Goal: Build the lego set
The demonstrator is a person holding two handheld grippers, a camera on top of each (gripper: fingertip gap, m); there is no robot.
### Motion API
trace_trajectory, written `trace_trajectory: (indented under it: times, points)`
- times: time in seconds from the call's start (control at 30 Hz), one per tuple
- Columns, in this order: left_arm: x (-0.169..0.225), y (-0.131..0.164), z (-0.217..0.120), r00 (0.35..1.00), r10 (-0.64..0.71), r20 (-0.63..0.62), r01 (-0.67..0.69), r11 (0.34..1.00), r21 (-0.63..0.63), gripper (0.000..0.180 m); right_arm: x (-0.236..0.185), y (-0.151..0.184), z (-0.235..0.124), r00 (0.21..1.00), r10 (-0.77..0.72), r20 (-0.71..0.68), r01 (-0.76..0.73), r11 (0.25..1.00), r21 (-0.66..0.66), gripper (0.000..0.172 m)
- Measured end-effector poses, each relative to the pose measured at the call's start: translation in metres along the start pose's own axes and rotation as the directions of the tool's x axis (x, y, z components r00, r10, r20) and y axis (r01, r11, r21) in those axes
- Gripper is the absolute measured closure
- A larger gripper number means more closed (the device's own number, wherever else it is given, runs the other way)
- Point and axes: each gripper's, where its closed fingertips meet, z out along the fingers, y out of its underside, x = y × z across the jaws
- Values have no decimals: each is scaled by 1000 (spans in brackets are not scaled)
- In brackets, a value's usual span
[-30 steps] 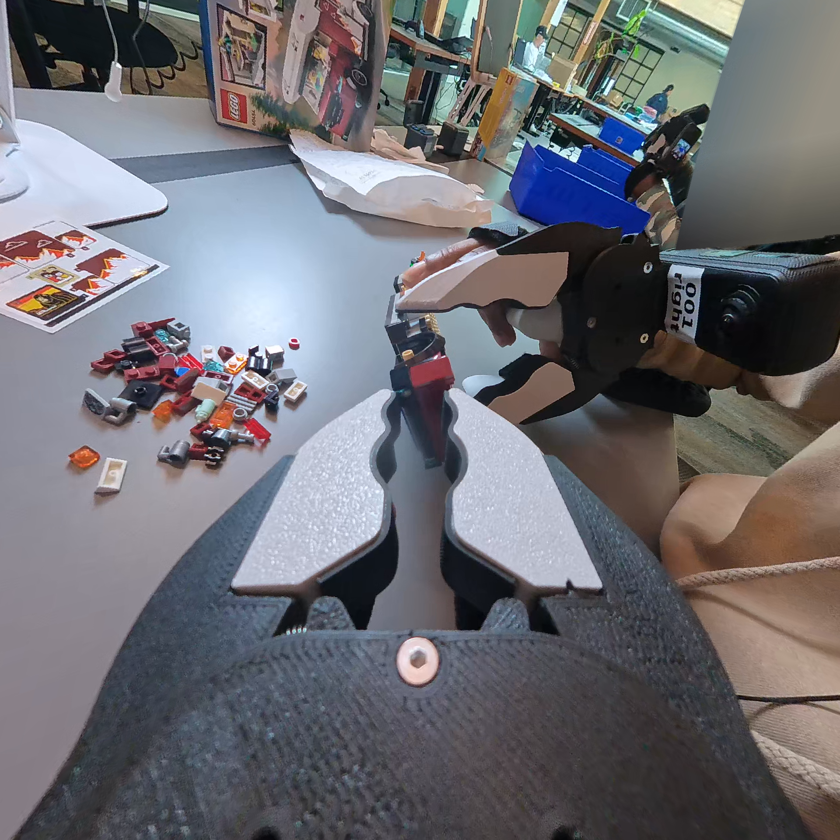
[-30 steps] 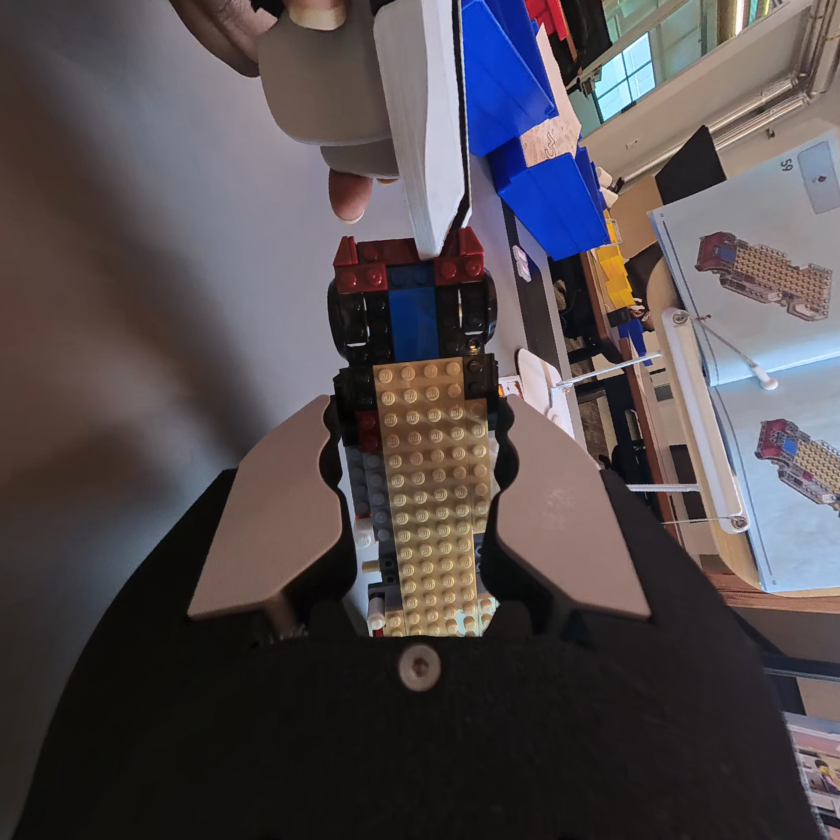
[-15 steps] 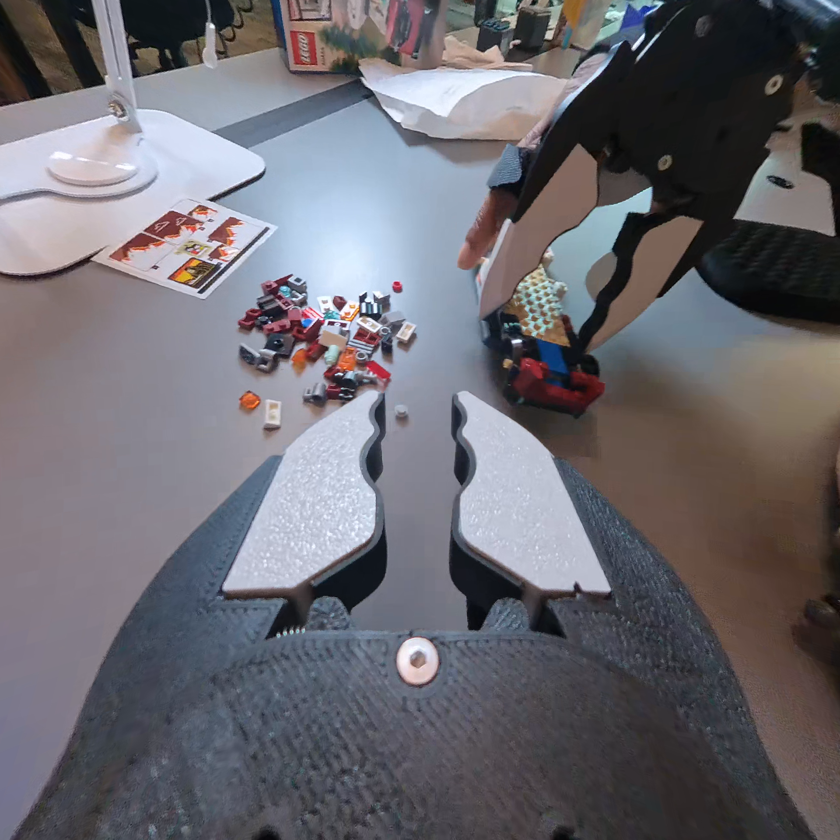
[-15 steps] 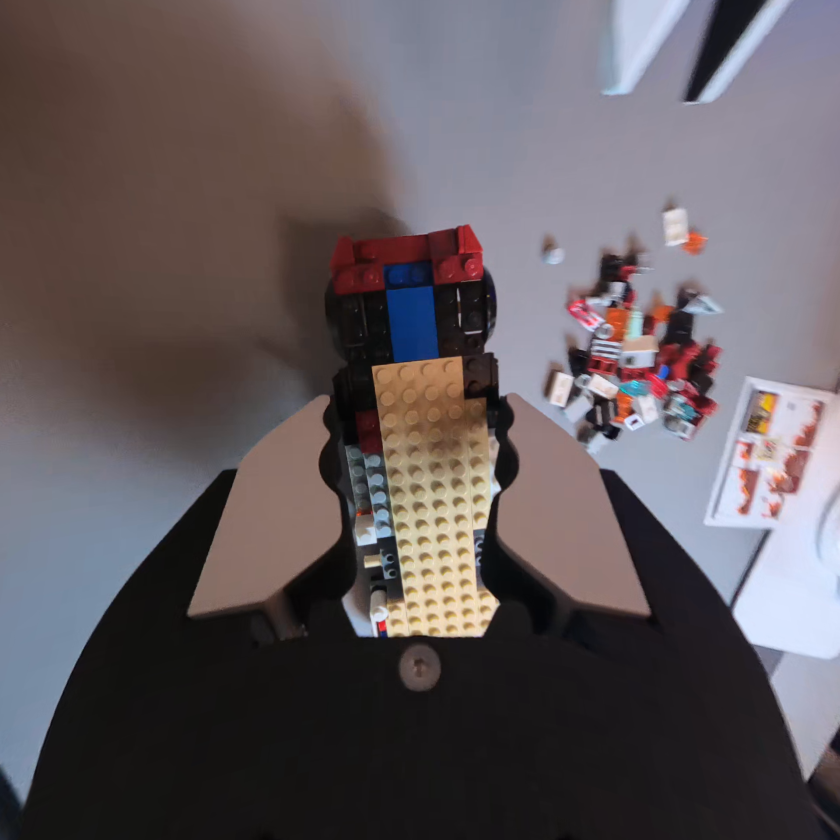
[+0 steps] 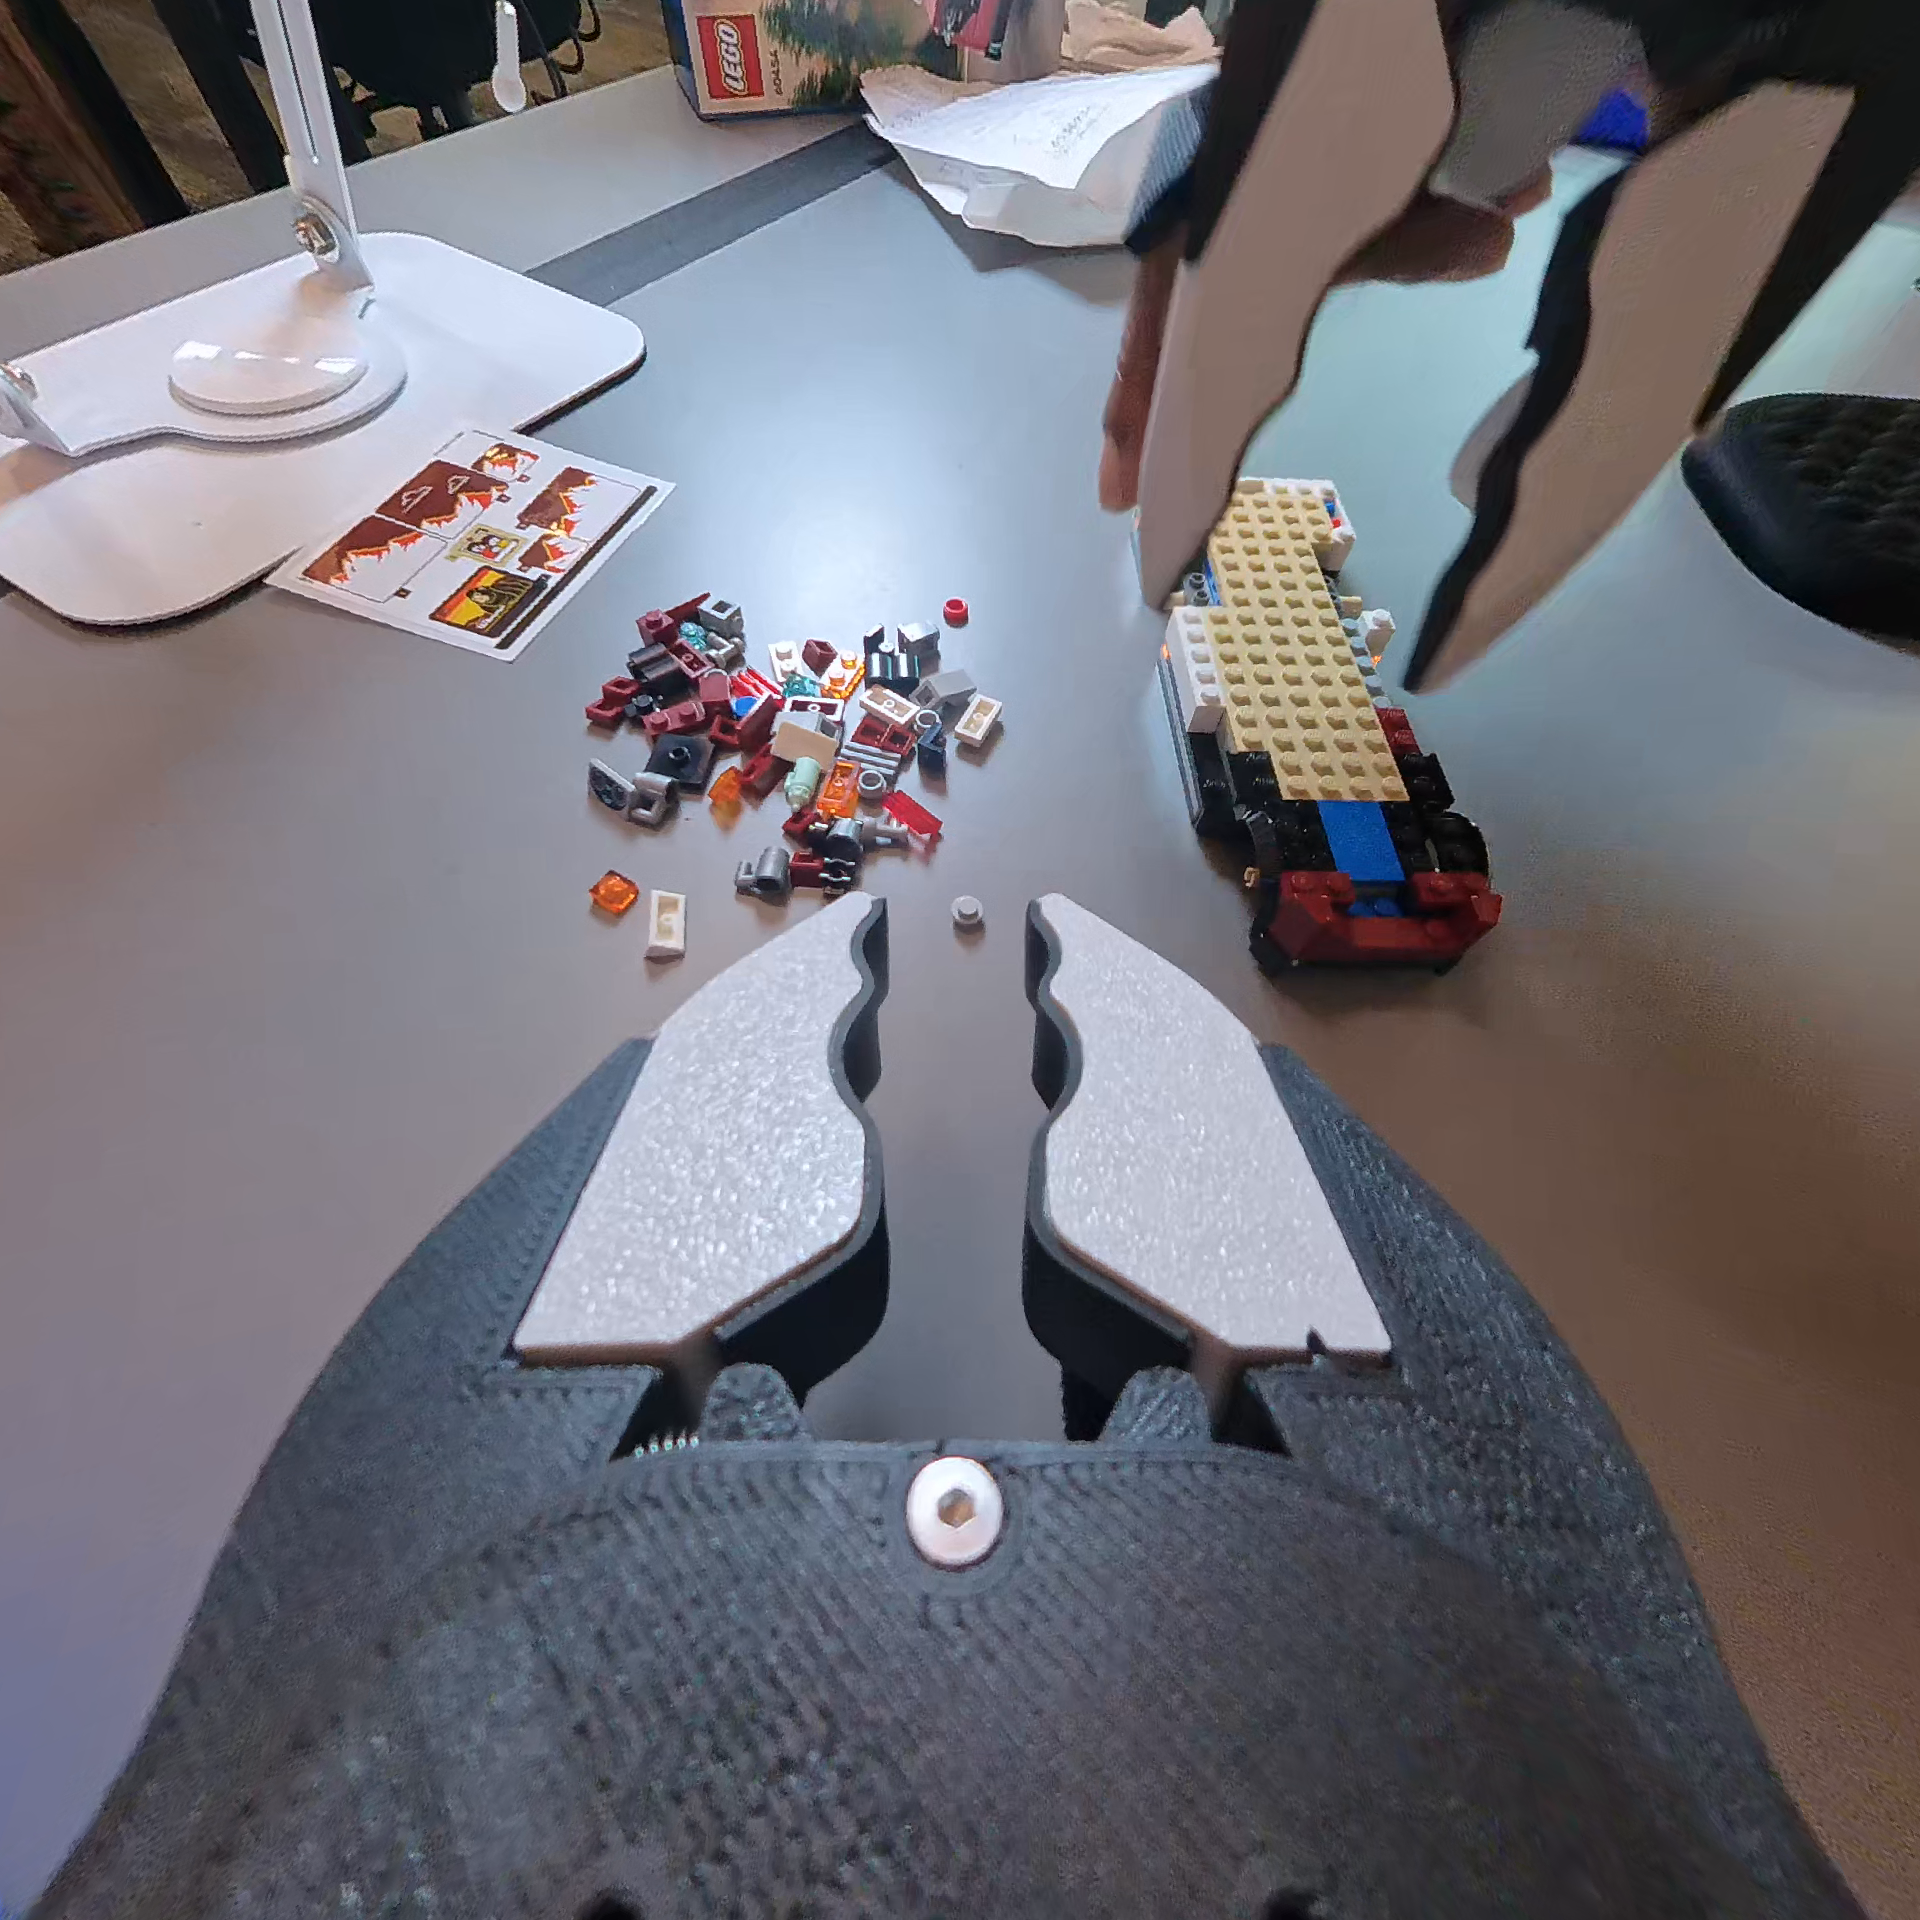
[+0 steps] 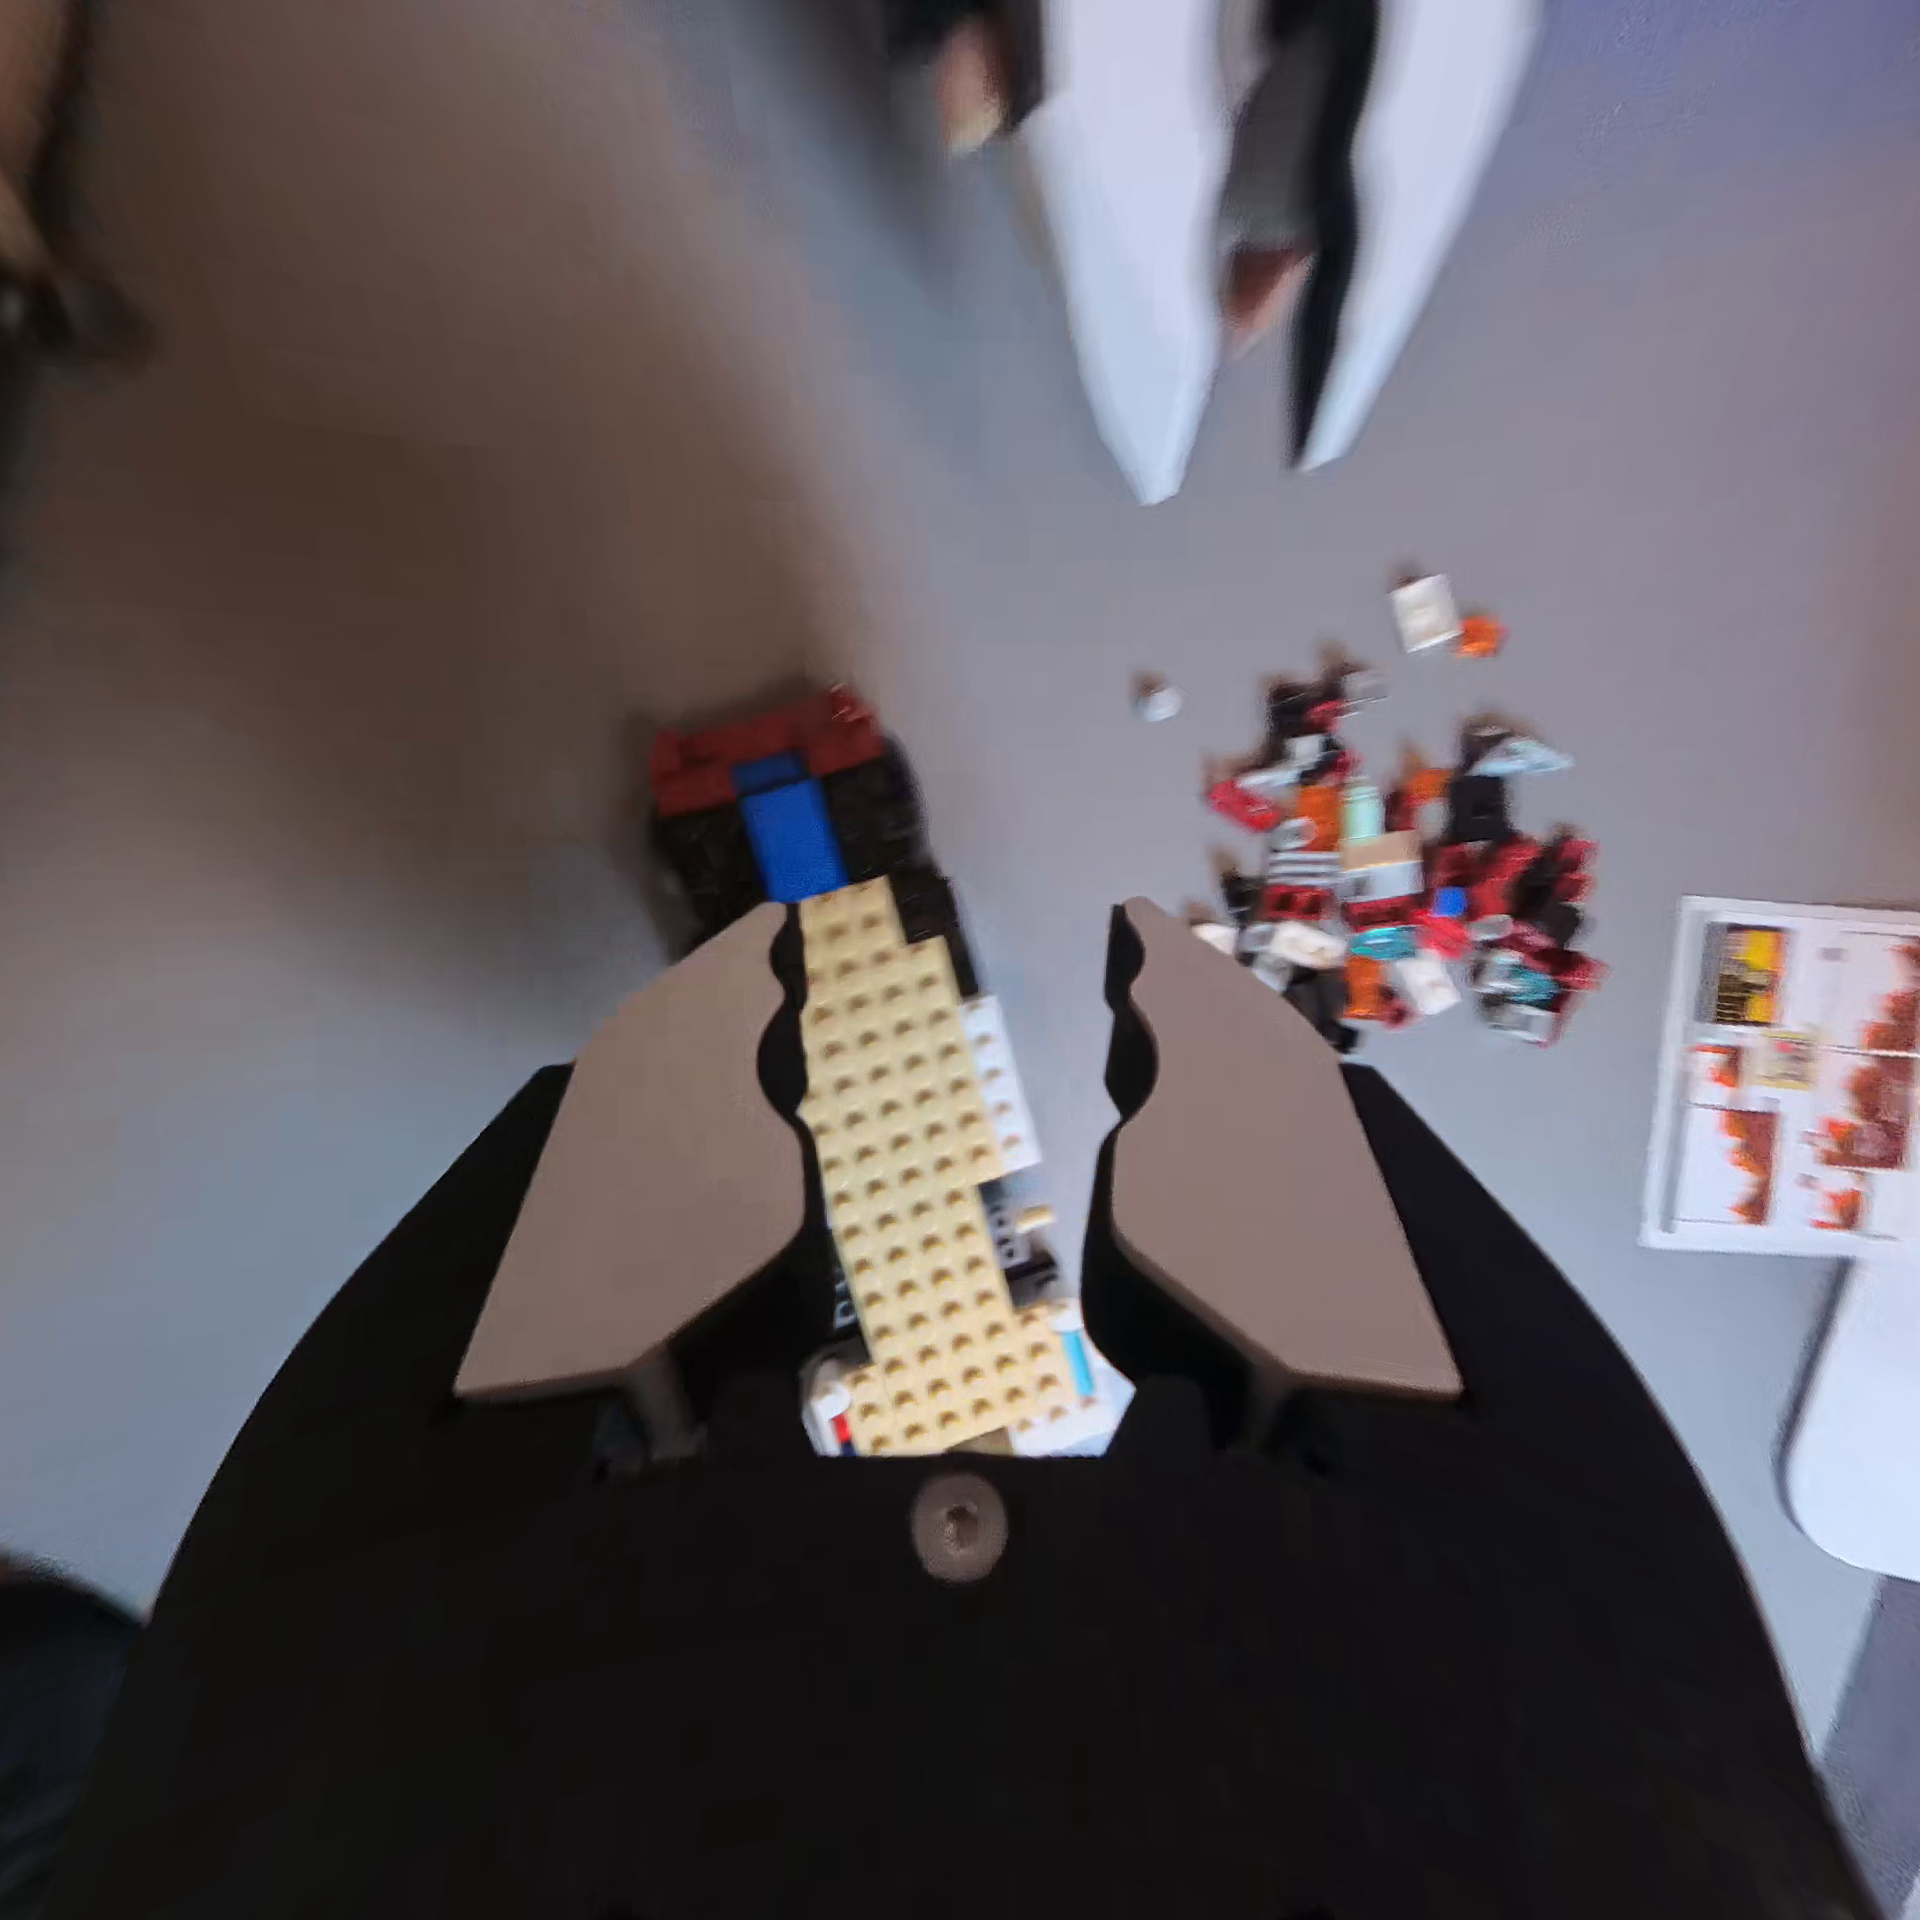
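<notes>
The right gripper point(image 5: 1288, 634) has let go of the brick car point(image 5: 1330, 748); it now lies on the surface point(image 5: 312, 1039). The left gripper point(image 5: 956, 914), open and empty, hangs by a tiny grey stud point(image 5: 967, 909).

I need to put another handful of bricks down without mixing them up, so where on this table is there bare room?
Bare table lies left of the left gripper, below the sticker sheet. Another free patch sits between the loose brick pile and the paper bag. It is crowded between the pile and the brick vehicle, where the open right gripper hangs.
</notes>
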Motion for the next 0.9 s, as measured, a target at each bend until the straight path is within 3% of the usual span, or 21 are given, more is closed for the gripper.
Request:
trace_trajectory:
  times: [0.1, 0.2, 0.37, 0.63, 0.73, 0.9]
  points:
    - [-1, 1, 1, 1000, 0, 5, 0, 1000, -2, 158, 40, -16, -7, 993, 50, -104, -44, 997, 66, 142]
    - [0, 2, 0, 1000, 6, 4, -6, 1000, 1, 164, 87, -11, 2, 973, 35, -229, -30, 999, 26, 172]
    - [3, 4, 0, 998, 57, 14, -57, 998, -7, 171, 133, 8, 30, 969, 63, -239, -73, 997, -35, 172]
    - [7, 4, -1, 995, 98, -5, -98, 995, -12, 172, 166, 14, 52, 980, 96, -173, -114, 989, -98, 159]
    - [8, 4, -3, 995, 96, -13, -96, 995, -10, 172, 163, 7, 56, 988, 113, -104, -123, 988, -95, 154]
    - [3, 4, -5, 998, 68, -7, -68, 997, -22, 172, 111, -16, 61, 996, 47, 78, -41, 996, -83, 156]
